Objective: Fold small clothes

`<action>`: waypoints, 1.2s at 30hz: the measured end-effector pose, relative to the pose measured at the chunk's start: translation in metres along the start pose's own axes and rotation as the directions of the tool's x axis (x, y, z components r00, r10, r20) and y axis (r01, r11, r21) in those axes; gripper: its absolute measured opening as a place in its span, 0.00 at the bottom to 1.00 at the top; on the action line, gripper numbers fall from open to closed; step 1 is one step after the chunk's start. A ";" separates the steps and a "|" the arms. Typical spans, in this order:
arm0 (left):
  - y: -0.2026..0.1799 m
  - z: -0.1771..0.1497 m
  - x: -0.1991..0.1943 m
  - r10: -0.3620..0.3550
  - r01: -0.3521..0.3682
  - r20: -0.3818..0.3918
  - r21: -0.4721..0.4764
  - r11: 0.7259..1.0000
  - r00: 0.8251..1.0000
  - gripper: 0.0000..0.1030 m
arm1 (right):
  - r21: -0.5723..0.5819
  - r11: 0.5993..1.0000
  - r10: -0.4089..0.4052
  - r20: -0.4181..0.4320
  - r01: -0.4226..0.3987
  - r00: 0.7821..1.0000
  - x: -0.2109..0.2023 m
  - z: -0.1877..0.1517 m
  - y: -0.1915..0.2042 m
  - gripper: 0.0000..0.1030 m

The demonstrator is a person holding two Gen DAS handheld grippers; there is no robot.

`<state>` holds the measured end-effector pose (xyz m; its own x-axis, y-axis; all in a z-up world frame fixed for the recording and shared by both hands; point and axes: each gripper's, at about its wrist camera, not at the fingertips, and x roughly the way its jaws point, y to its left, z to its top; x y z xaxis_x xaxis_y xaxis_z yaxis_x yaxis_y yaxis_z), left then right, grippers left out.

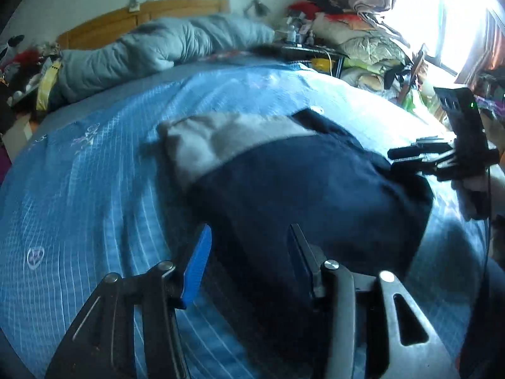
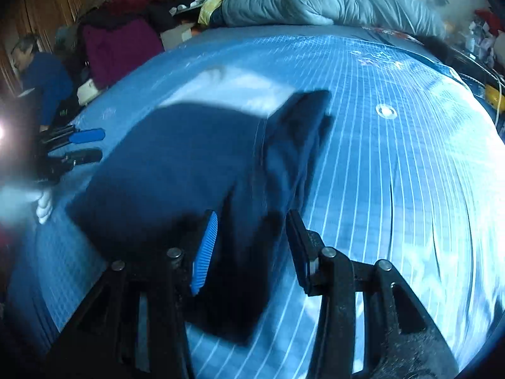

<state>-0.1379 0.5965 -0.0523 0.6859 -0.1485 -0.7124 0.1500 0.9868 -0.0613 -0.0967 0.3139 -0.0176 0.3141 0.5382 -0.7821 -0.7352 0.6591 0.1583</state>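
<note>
The navy-and-grey garment (image 1: 284, 170) lies partly folded on the blue checked bedsheet (image 1: 94, 189). My left gripper (image 1: 249, 259) and right gripper (image 2: 252, 246) both hover with fingers spread, grasping nothing, one at each side of the cloth. For a clean fold, I should pinch matching corners through both layers, lift evenly, and lay the edges flush.

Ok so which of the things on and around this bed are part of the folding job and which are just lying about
Part of the job:
- navy and grey garment
- left gripper, open
- right gripper, open
- blue checked bedsheet, the folding surface

Just lying about:
- rolled grey-blue duvet
- heap of bedding by the window
- maroon clothes pile
- wooden headboard
</note>
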 end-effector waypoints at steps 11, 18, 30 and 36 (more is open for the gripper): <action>-0.033 -0.043 -0.050 0.058 -0.057 0.016 -0.069 0.996 0.998 0.52 | 0.104 0.991 -0.083 -0.010 0.084 0.996 -0.016 -0.049 -0.012 0.51; -0.057 -0.050 -0.003 0.079 -0.077 -0.105 0.025 0.997 0.991 0.58 | 0.179 0.981 -0.071 -0.027 0.074 0.997 -0.028 -0.067 -0.013 0.58; -0.031 -0.078 -0.067 0.345 -0.398 -0.229 -0.256 0.881 0.910 0.76 | 0.266 0.945 -0.181 -0.057 0.190 0.982 -0.059 -0.100 0.007 0.82; -0.008 -0.110 -0.057 0.368 -0.480 -0.336 -0.361 0.800 0.867 0.99 | 0.213 0.940 -0.245 -0.115 0.265 0.963 -0.051 -0.119 0.024 0.94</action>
<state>-0.2568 0.6041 -0.0881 0.4110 0.2566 -0.8748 -0.4665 0.8836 0.0400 -0.2014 0.2400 -0.0459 0.4136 0.2964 -0.8609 -0.4802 0.8744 0.0703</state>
